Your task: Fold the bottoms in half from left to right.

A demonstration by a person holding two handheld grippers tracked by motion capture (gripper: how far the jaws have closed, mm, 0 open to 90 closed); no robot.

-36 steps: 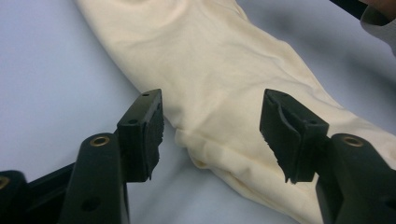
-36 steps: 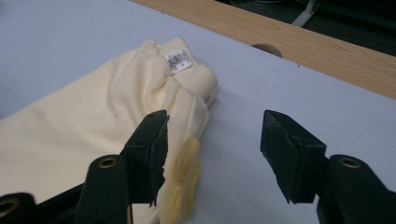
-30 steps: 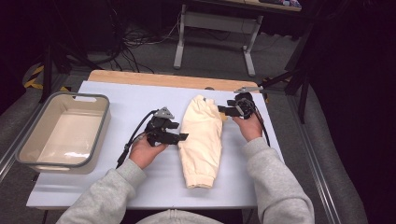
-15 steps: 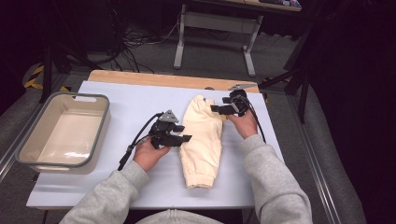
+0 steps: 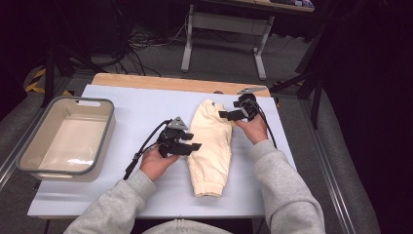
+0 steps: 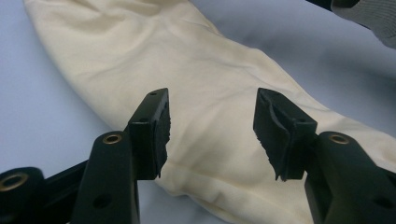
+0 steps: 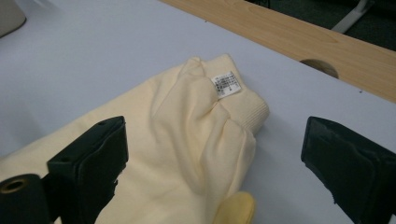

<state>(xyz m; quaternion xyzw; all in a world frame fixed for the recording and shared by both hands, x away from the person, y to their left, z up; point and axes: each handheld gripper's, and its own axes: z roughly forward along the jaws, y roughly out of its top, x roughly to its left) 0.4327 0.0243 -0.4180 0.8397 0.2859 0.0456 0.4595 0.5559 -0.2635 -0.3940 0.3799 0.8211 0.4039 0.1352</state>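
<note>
One cream garment point(image 5: 210, 146) is lying folded into a long narrow bundle on the pale blue sheet covering the table point(image 5: 136, 105). Its long axis is running from the person's side toward the far wooden edge, leaning slightly to the right as it goes away. The ribbed cuff end is pointing toward the person, and the bunched end with a small white label point(image 7: 226, 84) is pointing away, toward the wooden strip point(image 5: 165, 83).

Two grippers are working at it, one in each hand. The left gripper point(image 5: 187, 145) is hovering at the garment's left edge, about halfway along it; in the left gripper view its two fingers point(image 6: 154, 126) are standing moderately apart above the cloth, pressing on nothing. The right gripper point(image 5: 230, 115) is sitting at the far right end, beside the label; its fingers point(image 7: 91, 163) have just been opening and are now standing wide, with the bunched end lying between them but not pinched.

One grey-rimmed tub point(image 5: 100, 146) with a beige inside is sitting at the left of the table, well apart from the garment. Both forearms are wearing grey sleeves point(image 5: 287, 190), and a black cable point(image 5: 143, 151) is trailing from the left gripper across the sheet.
</note>
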